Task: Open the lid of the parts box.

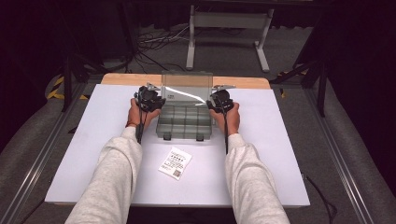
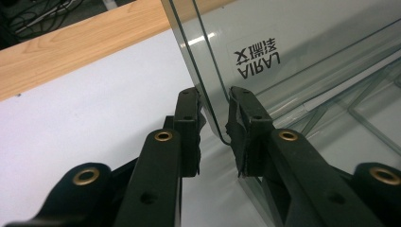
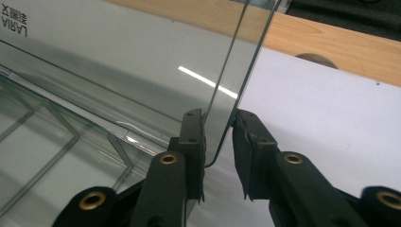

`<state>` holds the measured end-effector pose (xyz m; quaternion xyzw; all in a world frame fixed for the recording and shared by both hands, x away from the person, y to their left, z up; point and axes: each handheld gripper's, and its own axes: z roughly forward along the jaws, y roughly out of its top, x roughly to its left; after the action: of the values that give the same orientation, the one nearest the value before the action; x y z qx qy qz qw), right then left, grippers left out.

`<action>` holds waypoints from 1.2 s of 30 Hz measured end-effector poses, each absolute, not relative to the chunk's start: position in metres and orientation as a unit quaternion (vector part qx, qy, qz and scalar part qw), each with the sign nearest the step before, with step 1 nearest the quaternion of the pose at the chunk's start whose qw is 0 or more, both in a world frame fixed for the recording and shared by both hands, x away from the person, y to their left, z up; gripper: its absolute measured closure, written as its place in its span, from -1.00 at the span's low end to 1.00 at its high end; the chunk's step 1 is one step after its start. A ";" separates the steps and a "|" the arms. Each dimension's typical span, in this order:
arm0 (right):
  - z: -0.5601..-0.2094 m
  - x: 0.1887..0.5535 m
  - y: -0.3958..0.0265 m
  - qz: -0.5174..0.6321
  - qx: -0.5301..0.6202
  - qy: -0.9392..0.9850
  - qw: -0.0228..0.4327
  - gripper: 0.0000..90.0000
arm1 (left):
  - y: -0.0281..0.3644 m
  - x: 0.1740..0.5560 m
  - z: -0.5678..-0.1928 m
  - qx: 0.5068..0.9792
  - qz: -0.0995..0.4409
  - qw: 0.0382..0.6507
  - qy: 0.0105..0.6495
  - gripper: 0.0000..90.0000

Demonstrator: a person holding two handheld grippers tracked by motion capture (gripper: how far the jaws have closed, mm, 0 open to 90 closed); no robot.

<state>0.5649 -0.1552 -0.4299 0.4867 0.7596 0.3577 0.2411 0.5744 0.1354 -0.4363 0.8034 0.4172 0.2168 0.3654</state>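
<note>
The white worktop (image 1: 93,140) is evenly lit from above while its surroundings sink into darkness. A bright streak of glare crosses the clear lid (image 3: 142,56). The high view is slightly soft.

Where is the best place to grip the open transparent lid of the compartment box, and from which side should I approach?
Grip the lid at its thin side edges, probably near the lower corners. It stands open and upright, so a gripper can straddle each edge from the outside, the left gripper on one, the right gripper on the other.

The print on the small paper slip (image 1: 175,163) was too small to read. Both of the person's sleeves (image 1: 108,182) ran off the bottom edge. The clear lid (image 2: 302,52) was cut off by the frame's top and right edges, its label mirrored.
</note>
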 end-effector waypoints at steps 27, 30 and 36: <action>-0.432 0.563 -0.150 0.354 0.477 0.764 0.253 0.58 | 0.129 0.572 -0.439 0.810 0.252 0.338 0.407 0.61; -0.431 0.561 -0.151 0.356 0.469 0.765 0.261 0.58 | 0.131 0.570 -0.436 0.814 0.253 0.339 0.398 0.59; -0.425 0.553 -0.153 0.368 0.448 0.768 0.271 0.57 | 0.135 0.562 -0.427 0.819 0.255 0.348 0.379 0.57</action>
<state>0.5535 -0.1532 -0.4254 0.4480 0.7685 0.3677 0.2711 0.5622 0.1355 -0.4267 0.8189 0.3790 0.2549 0.3477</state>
